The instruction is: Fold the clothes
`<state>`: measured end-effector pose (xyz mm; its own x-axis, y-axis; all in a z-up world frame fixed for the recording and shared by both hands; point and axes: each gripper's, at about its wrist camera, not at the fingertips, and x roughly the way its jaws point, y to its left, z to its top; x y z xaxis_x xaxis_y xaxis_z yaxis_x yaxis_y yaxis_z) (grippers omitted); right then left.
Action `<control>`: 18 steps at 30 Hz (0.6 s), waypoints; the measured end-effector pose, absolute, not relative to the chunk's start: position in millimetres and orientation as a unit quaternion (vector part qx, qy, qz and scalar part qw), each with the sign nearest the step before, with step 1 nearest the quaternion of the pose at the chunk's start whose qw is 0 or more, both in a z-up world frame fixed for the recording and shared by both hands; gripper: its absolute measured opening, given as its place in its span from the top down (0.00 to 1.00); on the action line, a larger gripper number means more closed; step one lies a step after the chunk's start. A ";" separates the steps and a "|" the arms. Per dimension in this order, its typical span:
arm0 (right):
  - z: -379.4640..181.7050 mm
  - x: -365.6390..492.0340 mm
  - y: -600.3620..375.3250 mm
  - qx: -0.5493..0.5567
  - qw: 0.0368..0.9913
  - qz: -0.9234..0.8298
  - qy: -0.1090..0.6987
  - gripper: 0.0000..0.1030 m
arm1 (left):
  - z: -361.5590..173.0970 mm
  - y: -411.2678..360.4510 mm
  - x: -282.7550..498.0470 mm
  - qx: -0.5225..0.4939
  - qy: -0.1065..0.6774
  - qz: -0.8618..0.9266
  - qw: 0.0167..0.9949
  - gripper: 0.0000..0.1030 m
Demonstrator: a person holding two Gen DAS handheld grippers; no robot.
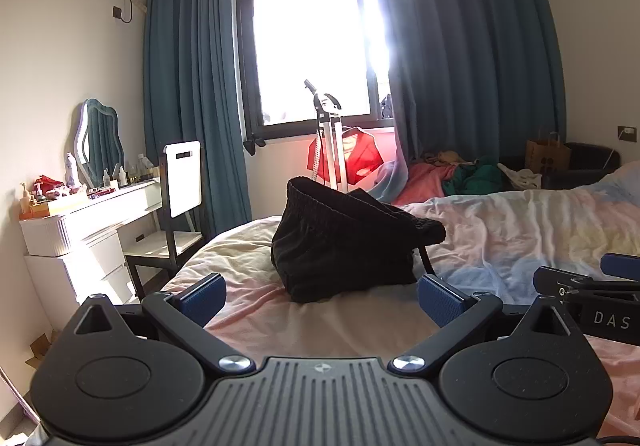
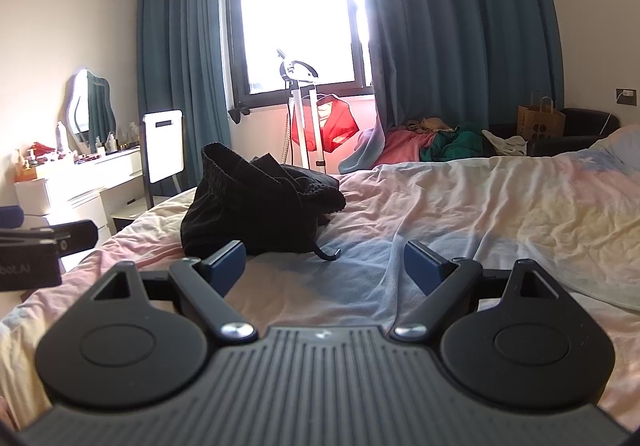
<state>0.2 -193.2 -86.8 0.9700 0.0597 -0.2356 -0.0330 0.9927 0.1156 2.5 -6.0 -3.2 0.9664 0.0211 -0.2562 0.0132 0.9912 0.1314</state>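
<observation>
- The left gripper (image 1: 320, 300) has its blue pads spread wide with nothing between them; the right gripper (image 2: 324, 268) is likewise parted and empty.
- A black garment (image 1: 344, 242) sits in a crumpled heap on the pastel bedsheet (image 1: 520, 222), straight ahead of the left gripper and to the left of the right one, its elastic waistband (image 1: 320, 194) standing up.
- A drawstring (image 2: 326, 252) trails from the heap toward the right gripper.
- It looks like shorts, though the dark folds hide the shape.
- Judged step: reach in and spread it flat. Each claw should pinch one end of the waistband, lift, then draw apart so the fabric hangs even before laying it down.
</observation>
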 end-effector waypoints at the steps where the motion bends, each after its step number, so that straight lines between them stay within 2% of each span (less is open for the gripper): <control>1: -86.8 0.3 -193.8 0.056 0.991 0.023 0.120 0.15 | -3.3 -6.1 2.8 0.066 0.130 0.001 0.989 0.00; 18: -87.9 2.8 -193.5 0.057 0.990 0.024 0.124 0.15 | -4.2 -0.5 3.7 0.050 0.128 -0.010 0.990 0.00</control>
